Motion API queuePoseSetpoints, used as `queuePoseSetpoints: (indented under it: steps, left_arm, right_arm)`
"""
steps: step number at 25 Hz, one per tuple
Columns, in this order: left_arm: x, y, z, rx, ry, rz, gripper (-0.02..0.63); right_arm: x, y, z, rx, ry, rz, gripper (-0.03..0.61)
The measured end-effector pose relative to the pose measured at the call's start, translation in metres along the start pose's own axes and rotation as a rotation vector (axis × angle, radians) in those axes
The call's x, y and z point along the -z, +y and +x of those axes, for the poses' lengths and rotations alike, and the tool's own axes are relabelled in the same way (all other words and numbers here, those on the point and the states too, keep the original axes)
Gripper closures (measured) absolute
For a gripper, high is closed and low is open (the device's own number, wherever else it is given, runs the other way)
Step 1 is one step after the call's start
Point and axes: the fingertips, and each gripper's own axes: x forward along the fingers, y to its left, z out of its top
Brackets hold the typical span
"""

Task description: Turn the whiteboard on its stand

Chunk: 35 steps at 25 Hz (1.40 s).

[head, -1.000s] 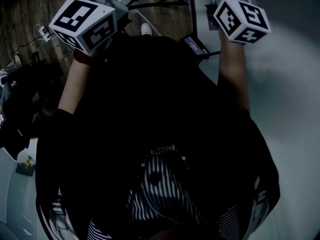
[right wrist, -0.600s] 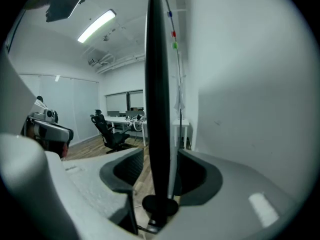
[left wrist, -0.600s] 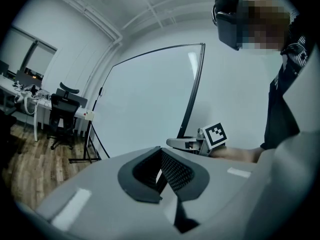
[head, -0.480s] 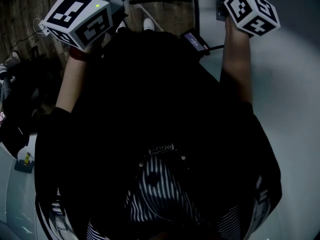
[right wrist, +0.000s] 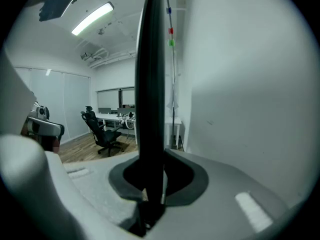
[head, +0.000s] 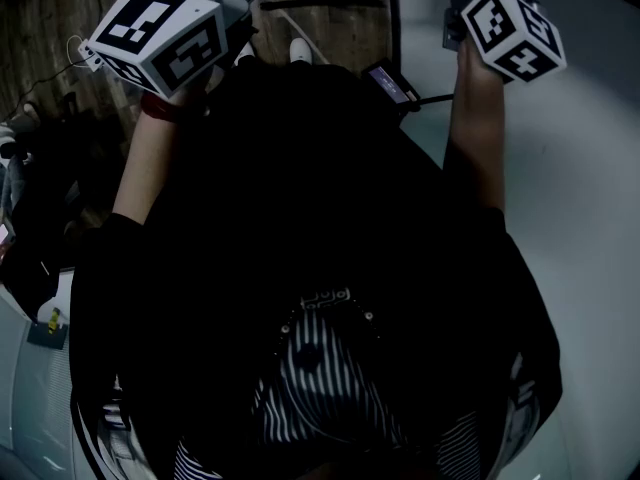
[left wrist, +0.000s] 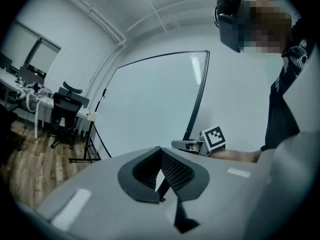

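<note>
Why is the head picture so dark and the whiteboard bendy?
Head view: dim, and the person's dark top fills most of it. Left gripper view: the wide-angle lens bows the frame of the whiteboard. Right gripper view: its edge sits close, a dark bar.

Setting: open-plan office. Evidence:
- wheeled office chair (left wrist: 65, 109) pulled up to a white desk (left wrist: 17, 90) cluttered with equipment and cables; the right gripper view shows a second chair (right wrist: 97, 127) at a long desk (right wrist: 117, 118).
- wood-plank floor (left wrist: 35, 164), plain white walls.
- long fluorescent ceiling light (right wrist: 92, 18); exposed pipes (left wrist: 85, 4) run along the white ceiling.
- row of windows (right wrist: 120, 98) behind the far desks, tall pale wall panels (right wrist: 60, 104) to their left.
- large whiteboard (left wrist: 150, 109) in a dark frame on a floor stand (left wrist: 87, 151).
</note>
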Motion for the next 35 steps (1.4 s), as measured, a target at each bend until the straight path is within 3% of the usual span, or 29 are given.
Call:
queuePoseSetpoints:
  steps: [20, 29, 35]
  left_arm:
    - [0.016, 0.003, -0.003, 0.025, 0.017, -0.008, 0.609]
    - [0.015, 0.001, -0.001, 0.012, 0.019, -0.013, 0.609]
    - [0.012, 0.003, -0.005, -0.031, 0.008, -0.019, 0.609]
  right_arm:
    - [0.034, 0.030, -0.066, -0.003, 0.025, 0.023, 0.518]
    - [0.022, 0.084, -0.056, -0.077, -0.022, 0.072, 0.483]
    - [0.011, 0.068, -0.033, -0.055, -0.007, 0.078, 0.485]
